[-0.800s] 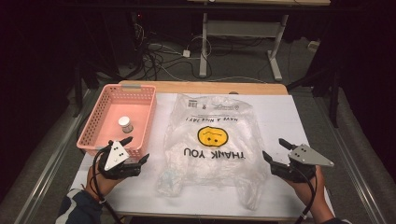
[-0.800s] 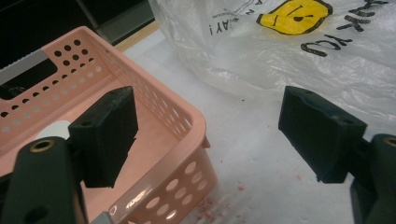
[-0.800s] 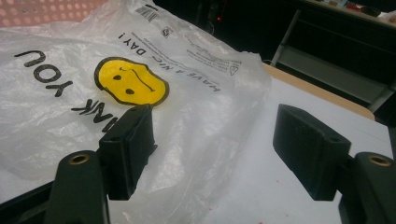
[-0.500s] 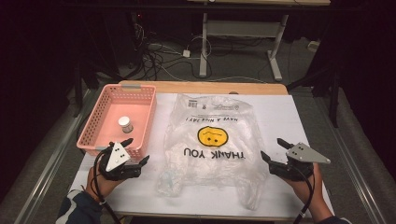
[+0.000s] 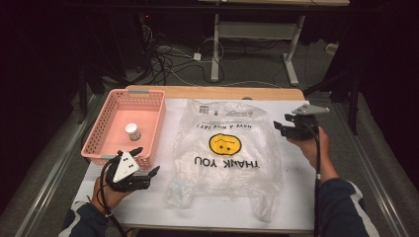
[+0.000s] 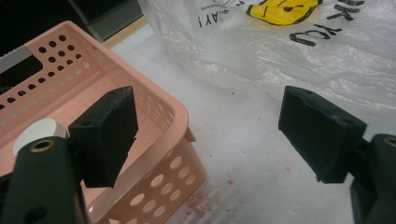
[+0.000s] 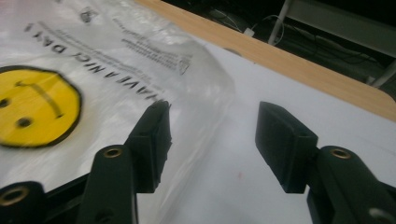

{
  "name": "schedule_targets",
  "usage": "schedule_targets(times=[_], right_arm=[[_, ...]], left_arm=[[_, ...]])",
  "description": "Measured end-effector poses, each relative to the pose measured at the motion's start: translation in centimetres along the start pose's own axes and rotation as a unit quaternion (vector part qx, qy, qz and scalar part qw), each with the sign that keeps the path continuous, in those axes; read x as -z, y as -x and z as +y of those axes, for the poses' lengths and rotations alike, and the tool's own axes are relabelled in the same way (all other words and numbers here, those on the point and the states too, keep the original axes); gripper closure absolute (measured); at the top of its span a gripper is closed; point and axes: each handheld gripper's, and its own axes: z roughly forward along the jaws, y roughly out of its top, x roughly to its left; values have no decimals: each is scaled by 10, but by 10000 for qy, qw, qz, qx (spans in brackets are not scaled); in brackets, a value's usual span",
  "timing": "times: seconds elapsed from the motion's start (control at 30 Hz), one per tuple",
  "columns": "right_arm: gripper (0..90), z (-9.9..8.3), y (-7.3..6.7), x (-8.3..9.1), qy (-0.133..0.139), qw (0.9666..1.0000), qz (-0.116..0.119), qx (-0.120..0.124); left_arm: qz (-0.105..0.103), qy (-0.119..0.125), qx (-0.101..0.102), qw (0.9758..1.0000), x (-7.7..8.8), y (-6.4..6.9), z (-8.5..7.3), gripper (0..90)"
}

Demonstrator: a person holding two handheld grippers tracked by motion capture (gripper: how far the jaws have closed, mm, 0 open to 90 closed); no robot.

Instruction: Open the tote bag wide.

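Note:
A clear plastic bag (image 5: 227, 148) printed with a yellow smiley and "THANK YOU" lies flat in the middle of the white table cover. To its left stands a pink perforated basket (image 5: 94, 143) with a small white-capped jar (image 5: 132, 131) inside. My left gripper (image 5: 144, 160) rests open by the basket's near right corner. In the left gripper view the left gripper (image 6: 212, 126) frames the basket corner (image 6: 168, 121), with the jar's cap (image 6: 39, 130) behind one jaw and the bag (image 6: 299, 51) beyond. My right gripper (image 5: 280, 123) hovers open at the bag's right edge. In the right gripper view the right gripper (image 7: 212, 135) is over the bag's edge (image 7: 70, 93), gripping nothing.
The white cover (image 5: 296, 197) leaves a strip of wooden tabletop (image 5: 217, 92) bare at the back. Small pink crumbs (image 6: 210, 200) lie on the cover beside the basket. Cables and desk legs stand on the dark floor beyond the table.
My right gripper has travelled from the near right part of the table, away from the person, to the bag's right edge. The left gripper, bag and basket have stayed put.

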Motion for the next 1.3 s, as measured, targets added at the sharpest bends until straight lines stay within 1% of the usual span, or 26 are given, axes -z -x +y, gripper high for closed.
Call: schedule_targets(times=[0.07,0.1,0.13,0.17,0.23,0.37,0.43,0.5,0.53,0.6,0.67,0.7,0.73,0.8,0.83,0.9,0.93,1.03,1.07,1.1,1.13,1.17,1.2,1.23,1.27,1.3], right_arm=[[431,11,5,-17,-129,9999,38,-50],[431,11,5,-17,-129,9999,38,-50],[397,20,6,-34,-320,9994,-74,-48],[397,20,6,-34,-320,9994,-74,-48],[391,28,3,-56,-459,9987,-148,149],[407,32,-3,-72,-586,9977,-179,300],[498,34,-7,-81,-684,9963,-304,423],[627,36,-11,-87,-669,9957,-361,531],[756,36,-14,-92,-651,9951,-400,621],[836,34,-16,-95,-746,9939,-522,619],[862,33,-15,-96,-795,9932,-556,649],[889,30,-9,-93,-797,9931,-721,470],[889,30,-9,-93,-797,9931,-721,470],[891,28,-1,-88,-794,9924,-910,252],[890,23,9,-82,-862,9906,-1063,24],[890,20,14,-78,-889,9900,-1096,-42],[890,13,24,-69,-929,9880,-1223,-168],[890,1,39,-57,-1093,9844,-1301,-456],[890,1,39,-57,-1093,9844,-1301,-456],[890,-8,46,-46,-1098,9837,-1316,-551],[890,-8,46,-46,-1098,9837,-1316,-551],[888,-12,48,-42,-1099,9832,-1356,-538],[884,-20,52,-34,-1163,9829,-1277,-640],[884,-20,52,-34,-1163,9829,-1277,-640],[884,-26,51,-27,-1134,9828,-1320,-623],[883,-29,52,-25,-1163,9831,-1225,-709]], left_arm=[[-20,-16,-3,10000,-1,0,-1,196],[-30,-11,-3,10000,-1,0,-1,196],[-49,-13,3,10000,-2,0,-1,196],[-62,-23,-7,10000,-2,1,0,196],[-93,0,-30,10000,-2,2,0,196],[-187,-10,-42,9998,-2,4,-1,196],[-199,-25,-87,9998,-3,5,0,196],[-233,-13,-78,9997,-3,5,0,196],[-242,-14,-84,9997,-3,5,0,196],[-246,-23,-101,9996,-3,5,0,197],[-247,-31,-105,9996,-4,5,-1,197],[-241,-38,-109,9996,-4,4,-1,197],[-236,-41,-117,9996,-4,4,0,197],[-223,-37,-130,9997,-3,4,0,196],[-218,-39,-139,9997,-3,4,0,197],[-212,-36,-146,9997,-3,4,0,197],[-207,-44,-148,9997,-3,4,0,196],[-197,-70,-184,9996,-3,5,1,197],[-198,-78,-193,9996,-3,5,1,197],[-197,-83,-204,9996,-3,6,1,196],[-202,-92,-219,9995,-3,6,1,196],[-195,-101,-235,9995,-3,7,1,196],[-188,-103,-247,9995,-3,7,1,197],[-182,-107,-246,9995,-3,7,1,197],[-178,-111,-249,9995,-3,7,1,197],[-175,-116,-257,9994,-3,7,1,197]])
